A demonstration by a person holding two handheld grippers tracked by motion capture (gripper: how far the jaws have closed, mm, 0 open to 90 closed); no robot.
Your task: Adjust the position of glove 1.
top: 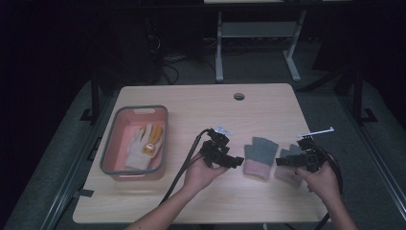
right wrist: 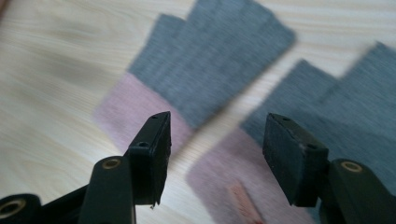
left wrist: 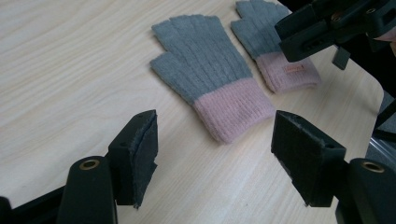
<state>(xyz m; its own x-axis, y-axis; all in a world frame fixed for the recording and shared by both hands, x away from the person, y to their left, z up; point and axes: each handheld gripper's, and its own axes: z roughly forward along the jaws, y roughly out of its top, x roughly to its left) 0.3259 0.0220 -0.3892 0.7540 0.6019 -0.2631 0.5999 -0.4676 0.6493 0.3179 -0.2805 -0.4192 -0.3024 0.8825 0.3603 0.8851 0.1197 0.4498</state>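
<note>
- Left claw, right claw: both wide, empty.
- Two gloves, one beside the other, flat on surface, between my claws.
- Risk: pinching both cuffs, they lie so near.

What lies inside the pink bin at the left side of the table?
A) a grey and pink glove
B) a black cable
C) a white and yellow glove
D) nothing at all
C: in the high view a white and yellow glove lies in the pink bin, while the two grey and pink gloves lie on the table.
</note>
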